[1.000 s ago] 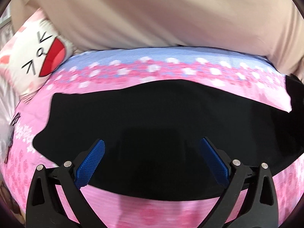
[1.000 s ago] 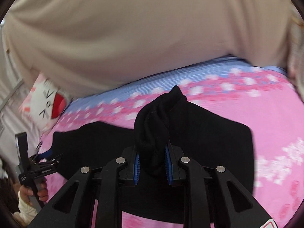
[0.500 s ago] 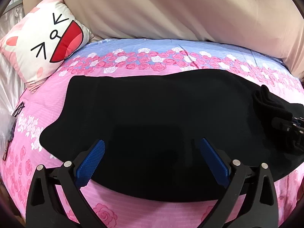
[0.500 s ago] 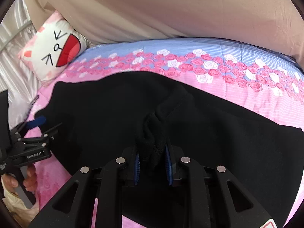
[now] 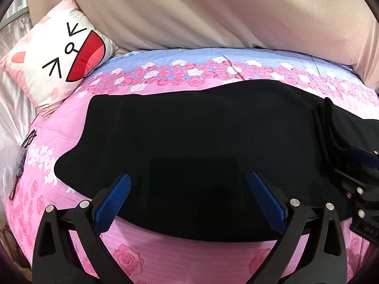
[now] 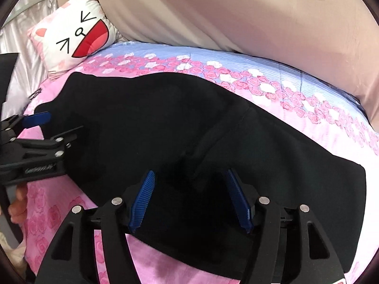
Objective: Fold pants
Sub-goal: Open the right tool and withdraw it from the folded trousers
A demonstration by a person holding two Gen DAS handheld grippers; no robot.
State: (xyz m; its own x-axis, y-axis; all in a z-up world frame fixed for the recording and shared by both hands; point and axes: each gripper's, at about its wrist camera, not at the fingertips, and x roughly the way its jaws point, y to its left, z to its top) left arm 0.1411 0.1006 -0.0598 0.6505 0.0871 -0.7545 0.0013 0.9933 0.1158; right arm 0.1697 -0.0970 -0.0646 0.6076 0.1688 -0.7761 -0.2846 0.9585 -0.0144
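Observation:
Black pants (image 5: 194,137) lie spread across the pink rose-print bed (image 5: 132,258). My left gripper (image 5: 188,182) hovers open over their near edge with nothing between its blue pads (image 5: 113,201). In the right wrist view the pants (image 6: 146,123) show a folded-over layer with a seam (image 6: 239,120). My right gripper (image 6: 190,184) is just above that layer. Its jaws are opening and the pads (image 6: 142,201) stand clear of the cloth that lies between them. The left gripper (image 6: 61,124) shows at that view's left edge, and the right gripper (image 5: 355,165) at the left wrist view's right edge.
A cat-face pillow (image 5: 64,54) leans at the bed's far left corner. A beige sheet (image 5: 213,11) hangs behind the bed. A clear plastic bag (image 5: 9,156) and a thin dark wire object (image 5: 29,137) lie at the left edge. A hand (image 6: 19,203) holds the left gripper.
The right gripper carried a bunched end of the pants down onto the spread cloth, then opened and let it go. The left gripper stayed open and moved a little down.

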